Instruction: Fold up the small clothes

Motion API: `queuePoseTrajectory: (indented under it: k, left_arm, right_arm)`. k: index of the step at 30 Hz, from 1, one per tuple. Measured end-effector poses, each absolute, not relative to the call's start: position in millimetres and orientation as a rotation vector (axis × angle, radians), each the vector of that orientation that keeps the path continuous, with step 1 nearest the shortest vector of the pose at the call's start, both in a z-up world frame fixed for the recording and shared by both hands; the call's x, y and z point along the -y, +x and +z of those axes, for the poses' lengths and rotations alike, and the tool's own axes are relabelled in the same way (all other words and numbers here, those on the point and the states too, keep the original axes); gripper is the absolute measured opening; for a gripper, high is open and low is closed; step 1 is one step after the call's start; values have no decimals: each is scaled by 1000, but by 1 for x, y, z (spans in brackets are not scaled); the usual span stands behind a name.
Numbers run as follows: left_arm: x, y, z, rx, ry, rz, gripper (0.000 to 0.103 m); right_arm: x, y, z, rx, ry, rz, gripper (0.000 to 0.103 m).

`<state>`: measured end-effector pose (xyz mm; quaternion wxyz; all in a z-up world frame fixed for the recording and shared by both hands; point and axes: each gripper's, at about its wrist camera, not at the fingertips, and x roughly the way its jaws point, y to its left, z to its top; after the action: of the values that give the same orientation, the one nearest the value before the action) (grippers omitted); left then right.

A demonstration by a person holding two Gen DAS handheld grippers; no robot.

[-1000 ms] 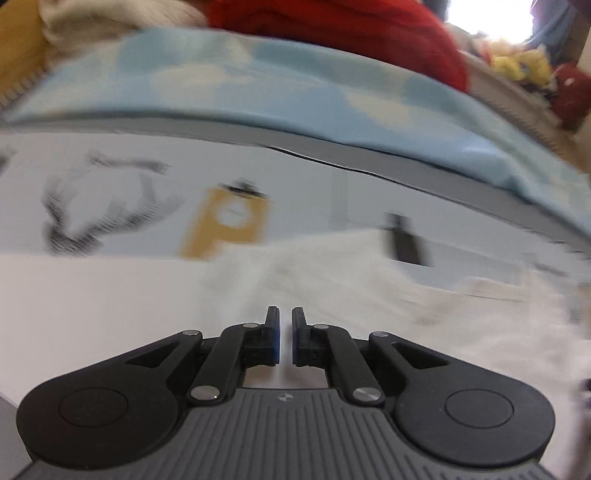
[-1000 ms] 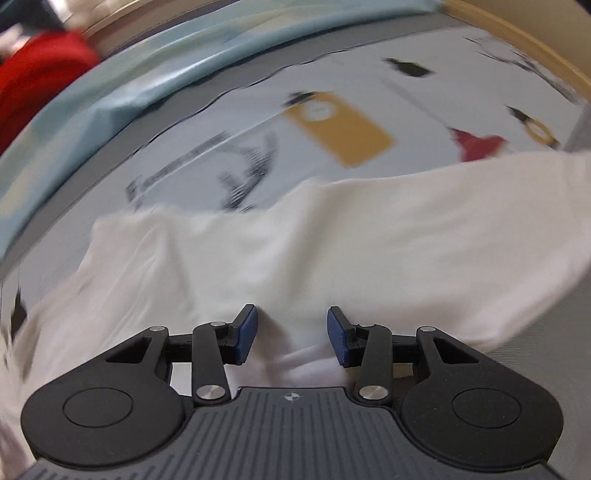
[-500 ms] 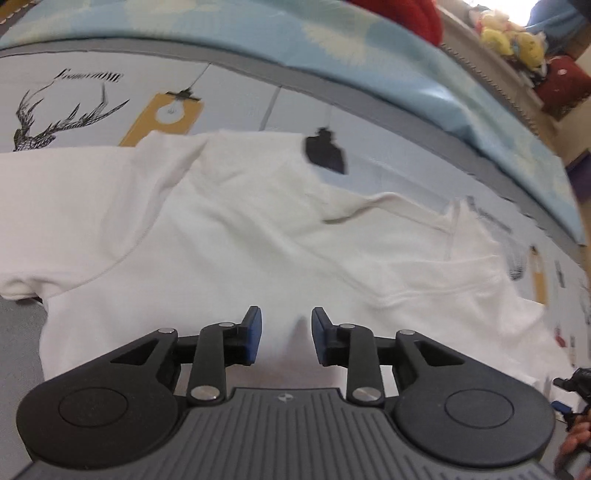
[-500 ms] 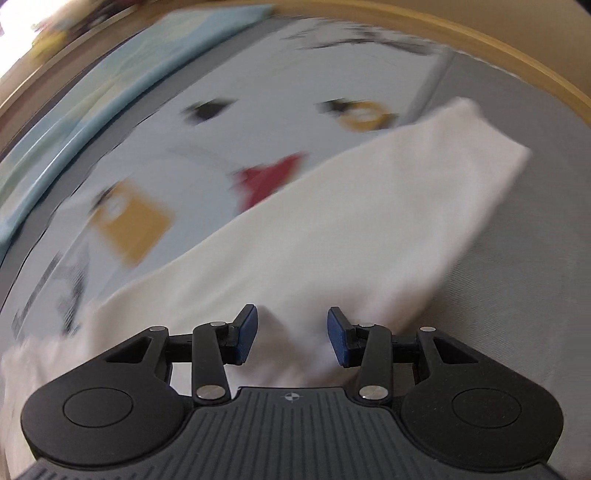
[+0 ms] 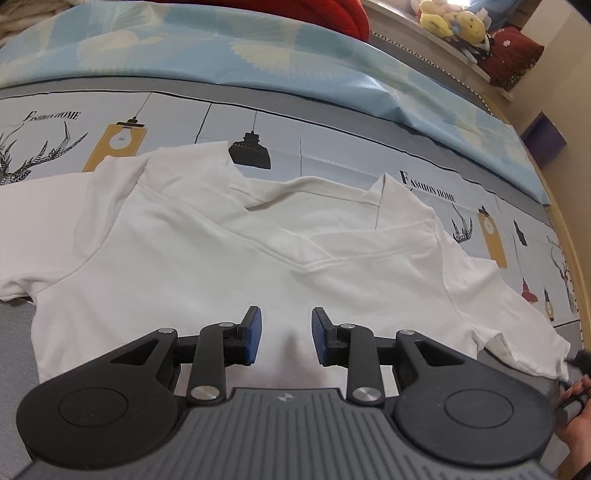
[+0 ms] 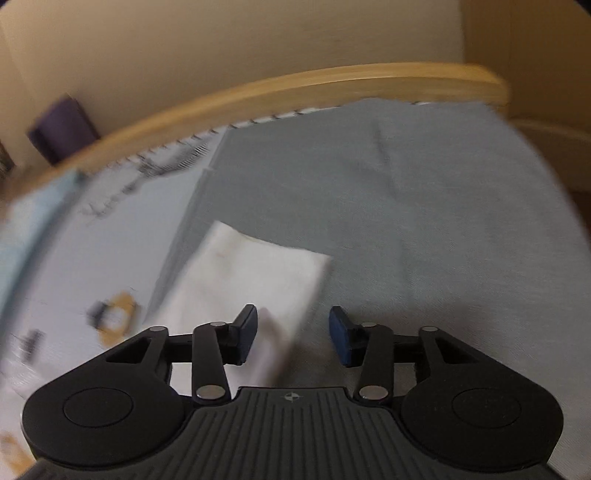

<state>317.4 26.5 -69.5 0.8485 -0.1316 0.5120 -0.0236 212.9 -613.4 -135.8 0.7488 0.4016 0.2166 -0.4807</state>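
The left gripper [image 5: 286, 336] has its blue-padded jaws parted with nothing between them, poised over the lower chest of a white V-neck T-shirt [image 5: 229, 266]. The shirt lies spread front-up on a printed mat [image 5: 332, 147], its neckline toward the far side and one short sleeve reaching out to each side. The mat carries drawings of hanging lamps, deer heads and the words "Fashion Home". Beyond the mat lies a light blue patterned sheet [image 5: 258, 55], with a red cloth [image 5: 325, 14] behind it and plush toys [image 5: 450, 22] on a ledge at the far right.

The right gripper [image 6: 293, 334] is likewise wide open and holds nothing. The right wrist view is blurred, but a white sleeve end [image 6: 255, 273] of the shirt seems to lie just ahead of the jaws, its near part under the left finger [image 6: 246, 332], while the right finger is over bare grey fabric [image 6: 424, 221]. Farther out a curved wooden rail [image 6: 295, 92] edges the surface, and a dark purple box [image 6: 61, 129] stands beyond it against a beige wall.
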Motion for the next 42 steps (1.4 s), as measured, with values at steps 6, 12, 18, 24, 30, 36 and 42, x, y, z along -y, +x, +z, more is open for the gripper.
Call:
queuePoseTrajectory:
  k: [6,12,18,24,30,36,42]
  left_arm:
    - [-31,316,-64,-1061,-278,-37,33]
    - [-59,316,-55,-1034,-293,33,33]
    - [-105,315,-47,-1006,-336,117,33]
    - [-145,311,-37,-993,-413,160,33]
    - [-165,310,-40,-1018,-529,125,33]
    - [-166,310,-65,-1096,-672,48,32]
    - [-142,311,-107,-1224,-701,-6,32]
  right_arm:
    - [608,209,-138,-462,903,-1083,4]
    - [510,269,-55,-404,483,-918,4]
    - [324,305,-5,-353,238,-207,4]
    - [157,308,-49,-635,142,389,5]
    - [96,307,-90,-1032,42,432,13]
    - [142,313,-52,-1021,268,209,33]
    - [172,329,-63,-1011,271,59,38]
